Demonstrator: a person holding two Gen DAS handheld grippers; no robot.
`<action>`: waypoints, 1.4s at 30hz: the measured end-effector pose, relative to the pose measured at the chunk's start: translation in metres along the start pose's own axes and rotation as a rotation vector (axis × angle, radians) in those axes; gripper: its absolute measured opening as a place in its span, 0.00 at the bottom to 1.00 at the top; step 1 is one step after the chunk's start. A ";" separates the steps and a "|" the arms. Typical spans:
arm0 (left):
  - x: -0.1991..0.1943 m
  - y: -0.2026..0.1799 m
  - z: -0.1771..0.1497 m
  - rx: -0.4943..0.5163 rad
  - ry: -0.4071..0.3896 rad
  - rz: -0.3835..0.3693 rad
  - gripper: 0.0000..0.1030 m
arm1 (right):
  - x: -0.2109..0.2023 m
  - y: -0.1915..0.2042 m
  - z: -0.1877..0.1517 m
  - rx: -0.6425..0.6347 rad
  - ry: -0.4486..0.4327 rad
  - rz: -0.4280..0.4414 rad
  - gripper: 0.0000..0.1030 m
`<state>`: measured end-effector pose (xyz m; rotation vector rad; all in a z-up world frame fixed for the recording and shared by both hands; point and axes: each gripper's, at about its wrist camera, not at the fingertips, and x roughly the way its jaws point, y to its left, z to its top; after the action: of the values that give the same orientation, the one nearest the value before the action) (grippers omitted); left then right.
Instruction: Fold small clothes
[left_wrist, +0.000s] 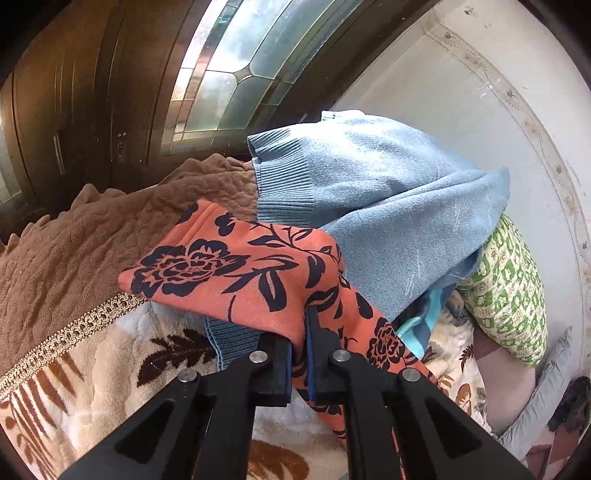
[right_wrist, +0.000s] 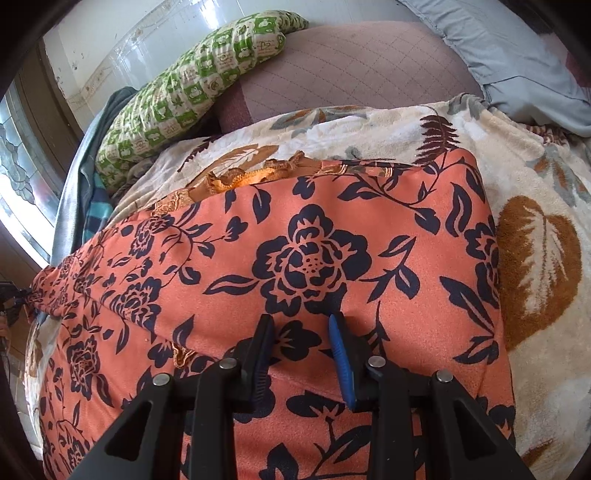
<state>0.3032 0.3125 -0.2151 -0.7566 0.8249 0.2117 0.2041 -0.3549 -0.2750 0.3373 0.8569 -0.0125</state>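
- While the left gripper (left_wrist: 299, 354) pinches the orange navy-flowered fleece garment (right_wrist: 295, 266) spread on the leaf-patterned bed blanket (right_wrist: 535, 258), keep the lifted edge taut.
- With the right gripper (right_wrist: 303, 350) open over the cloth, press the crease flat.

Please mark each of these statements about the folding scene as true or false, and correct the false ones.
1. The left hand-held gripper pinches the orange floral garment. True.
2. The right hand-held gripper is clamped tight on a blue sweater. False: its jaws stand apart over the orange floral garment, and no fabric fold shows between them.
3. A light blue knit sweater lies behind the orange garment in the left wrist view. True.
4. The green patterned pillow lies on top of the orange garment. False: it rests apart, near the wall.
5. The garment lies on a beige leaf-print blanket. True.
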 end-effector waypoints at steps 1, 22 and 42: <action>-0.006 -0.003 -0.001 0.017 0.001 -0.008 0.05 | -0.001 0.002 -0.001 -0.010 0.008 -0.015 0.34; -0.131 -0.109 -0.035 0.368 -0.078 -0.209 0.05 | -0.089 0.029 -0.020 -0.015 -0.038 -0.067 0.34; -0.117 -0.358 -0.235 0.826 0.036 -0.403 0.05 | -0.119 -0.105 0.000 0.289 -0.147 -0.001 0.34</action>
<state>0.2465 -0.0935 -0.0452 -0.1295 0.6906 -0.4864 0.1103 -0.4692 -0.2167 0.5999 0.7093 -0.1617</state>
